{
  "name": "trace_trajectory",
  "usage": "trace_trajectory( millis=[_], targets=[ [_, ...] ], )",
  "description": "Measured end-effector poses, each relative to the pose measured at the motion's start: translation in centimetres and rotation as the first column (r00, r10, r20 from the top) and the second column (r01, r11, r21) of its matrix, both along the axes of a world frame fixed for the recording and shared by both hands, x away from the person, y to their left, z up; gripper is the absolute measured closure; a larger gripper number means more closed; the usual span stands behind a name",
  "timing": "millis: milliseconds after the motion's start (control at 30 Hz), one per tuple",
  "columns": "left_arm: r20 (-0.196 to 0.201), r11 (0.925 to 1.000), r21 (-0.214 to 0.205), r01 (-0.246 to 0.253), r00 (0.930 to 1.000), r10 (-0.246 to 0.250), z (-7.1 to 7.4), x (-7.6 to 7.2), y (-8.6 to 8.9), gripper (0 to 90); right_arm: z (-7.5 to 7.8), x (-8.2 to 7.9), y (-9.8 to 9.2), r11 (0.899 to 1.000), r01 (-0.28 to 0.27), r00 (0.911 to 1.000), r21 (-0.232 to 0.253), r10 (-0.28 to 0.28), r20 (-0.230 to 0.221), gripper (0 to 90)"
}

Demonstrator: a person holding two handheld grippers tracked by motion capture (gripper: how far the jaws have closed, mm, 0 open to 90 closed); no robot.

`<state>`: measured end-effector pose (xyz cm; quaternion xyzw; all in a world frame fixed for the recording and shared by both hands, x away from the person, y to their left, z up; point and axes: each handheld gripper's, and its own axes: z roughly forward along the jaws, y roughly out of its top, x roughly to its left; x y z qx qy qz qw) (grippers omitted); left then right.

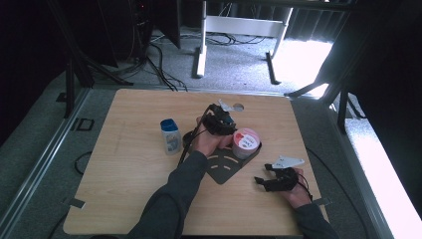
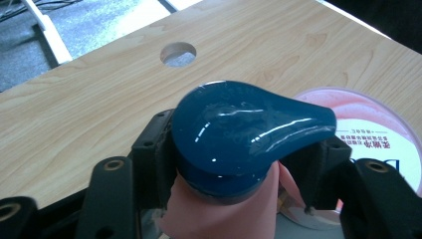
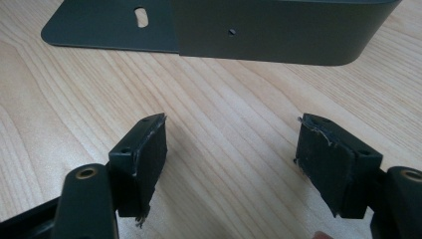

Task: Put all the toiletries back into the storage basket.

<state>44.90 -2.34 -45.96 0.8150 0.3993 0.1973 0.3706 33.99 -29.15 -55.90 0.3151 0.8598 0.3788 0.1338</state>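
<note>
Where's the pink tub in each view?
High view: pink tub mid-table, at the far end of the dark plate.
Left gripper view: at the right edge, behind the blue cap.
Right gripper view: the dark plate runs across the top. It is the landmark shared with the high view.

I see a table (image 1: 129, 164) of pale wood, smooth, with wavy grain lines. The blue cap (image 2: 239, 132) on the pink bottle (image 2: 219, 216) looks like shiny plastic with bright glints, while the bottle's body looks dull and soft. The dark tray (image 3: 278, 30) looks like matt painted metal. The 2 black pads (image 3: 149, 154) of my right gripper (image 3: 231, 167) look rubbery, dull and frayed at the edges.
</note>
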Motion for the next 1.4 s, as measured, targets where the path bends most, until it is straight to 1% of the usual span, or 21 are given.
trace_trajectory(
  millis=[100,200,367,467,500,600,733,800,900,1000,1033,1233,1333,1400],
  targets=[
    [-0.005,1.0000,0.005,0.008,1.0000,-0.008,0.0,-0.1,0.2,39.2,0.0,0.0,0.0,1.000,0.000,1.0000,0.000,0.000,0.001,27.9],
    [-0.010,0.9999,-0.007,0.013,0.9999,-0.013,0.2,-0.3,0.6,39.1,0.0,0.0,0.0,1.000,0.000,1.0000,0.000,0.000,0.000,27.9],
    [-0.016,0.9999,0.003,0.017,0.9997,-0.016,0.3,-0.6,1.4,39.6,0.0,0.0,0.0,1.000,0.000,1.0000,-0.002,0.000,0.001,27.9],
    [-0.016,0.9995,0.020,0.023,0.9996,-0.023,0.3,-1.0,1.8,41.3,0.0,0.0,0.0,1.000,0.000,1.0000,-0.003,0.000,0.001,27.8],
    [-0.009,0.9994,0.026,0.024,0.9997,-0.023,0.4,-1.1,1.9,43.7,0.0,0.0,0.0,1.000,0.000,1.0000,-0.003,0.000,0.001,27.9],
    [-0.003,0.9991,0.029,0.030,0.9995,-0.030,0.6,-1.7,2.4,46.9,0.0,0.0,0.0,1.000,0.000,1.0000,-0.002,0.000,0.002,27.9],
    [-0.009,0.9992,0.011,0.037,0.9993,-0.037,0.8,-2.1,3.3,49.2,0.0,0.0,0.0,1.000,0.000,1.0000,-0.004,0.000,0.003,27.9],
    [-0.004,0.9993,0.016,0.034,0.9994,-0.034,0.8,-2.2,3.7,49.9,0.0,0.0,0.0,1.000,-0.001,1.0000,-0.005,0.001,0.004,27.9],
    [-0.007,0.9992,0.012,0.037,0.9993,-0.037,1.0,-2.4,4.1,50.1,0.0,0.0,0.0,1.000,0.000,1.0000,-0.004,0.000,0.003,27.8],
    [-0.012,0.9984,0.020,0.053,0.9985,-0.053,1.2,-2.7,4.4,50.1,0.0,0.0,0.0,1.000,0.000,1.0000,-0.005,0.000,0.003,27.9],
    [-0.019,0.9980,0.021,0.059,0.9981,-0.059,1.2,-2.8,4.5,50.8,0.0,0.0,0.0,1.000,0.000,1.0000,-0.004,0.000,0.003,27.9],
    [-0.020,0.9973,0.014,0.073,0.9972,-0.072,1.4,-3.4,5.1,51.5,0.0,0.0,0.0,1.000,0.000,1.0000,-0.005,0.000,0.004,27.9],
    [-0.024,0.9968,-0.003,0.080,0.9965,-0.080,1.5,-3.6,5.6,52.1,0.0,0.0,0.0,1.000,-0.001,1.0000,-0.005,0.001,0.005,27.9],
    [-0.024,0.9971,-0.009,0.075,0.9968,-0.076,1.5,-3.8,6.0,53.4,0.0,0.0,0.0,1.000,-0.001,1.0000,-0.004,0.001,0.005,27.9]
  ],
)
